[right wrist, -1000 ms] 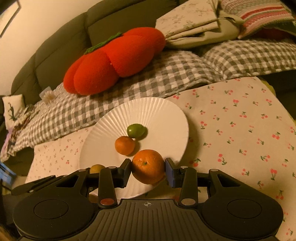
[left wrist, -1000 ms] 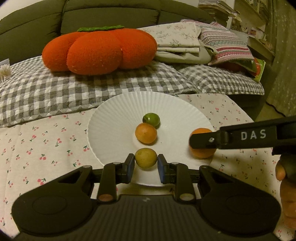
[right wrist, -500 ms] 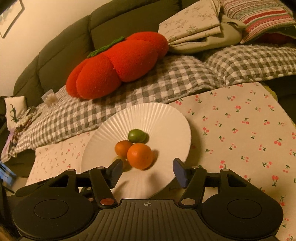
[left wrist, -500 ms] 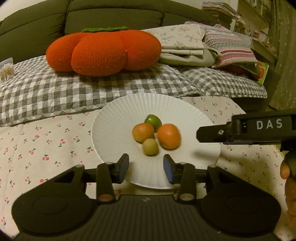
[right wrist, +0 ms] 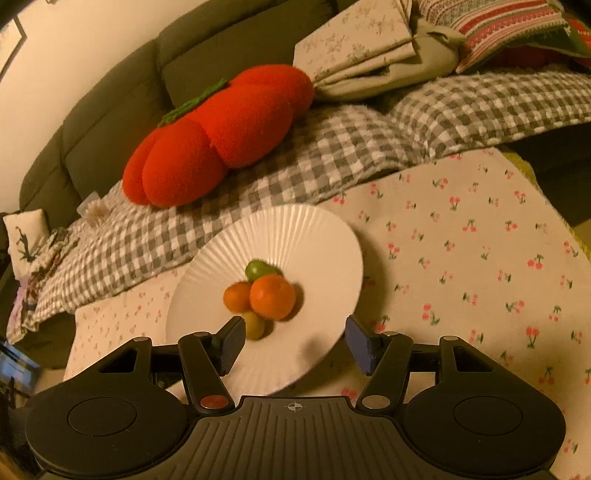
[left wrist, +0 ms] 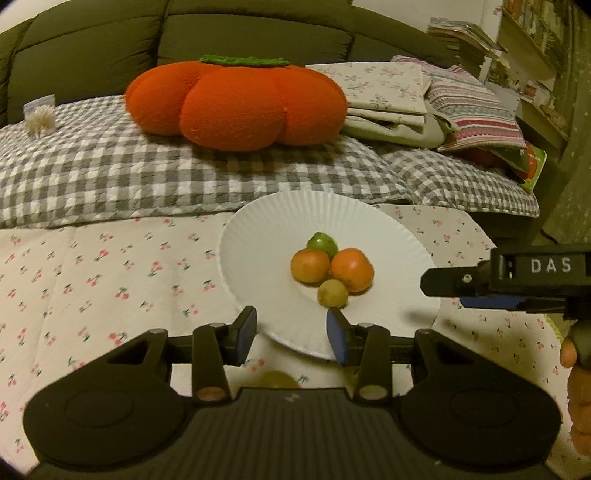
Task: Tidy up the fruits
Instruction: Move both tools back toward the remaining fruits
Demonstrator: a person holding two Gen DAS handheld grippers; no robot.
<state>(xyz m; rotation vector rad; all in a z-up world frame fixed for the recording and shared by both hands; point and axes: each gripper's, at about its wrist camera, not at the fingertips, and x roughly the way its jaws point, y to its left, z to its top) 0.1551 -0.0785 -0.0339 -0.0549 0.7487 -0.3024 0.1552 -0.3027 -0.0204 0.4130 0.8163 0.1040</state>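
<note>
Cherry-print bedding [left wrist: 110, 266] covers the bed on which we work, with a dark sofa [left wrist: 258, 33], a gingham quilt [left wrist: 110, 173] and a pumpkin-shaped cushion [left wrist: 236, 103] behind it. Four fruits sit bunched at the middle of the white fluted plate [left wrist: 266, 229]: a green fruit [left wrist: 322, 243] at the back, two oranges side by side, the smaller orange [left wrist: 309, 265] to the left of the larger orange [left wrist: 351, 269], and a yellowish fruit [left wrist: 332, 292] in front, all touching.

Our left claw [left wrist: 291, 330] hangs over the plate's near rim, its jaws parted and empty after opening a moment ago. Our right claw [right wrist: 293, 341] has also just spread its jaws, wider, and holds nothing; the yellowish fruit lies just ahead of its left pad.

We judge both releases done and the step now a clean withdrawal. It goes best if we draw each claw up and back without brushing the pile or the light plate, which could tip or slide on soft bedding. One more pale fruit [left wrist: 277, 380] shows on the bedding below the left claw, half hidden by it; we take it next, jaws wide, closing gently since it may roll.
</note>
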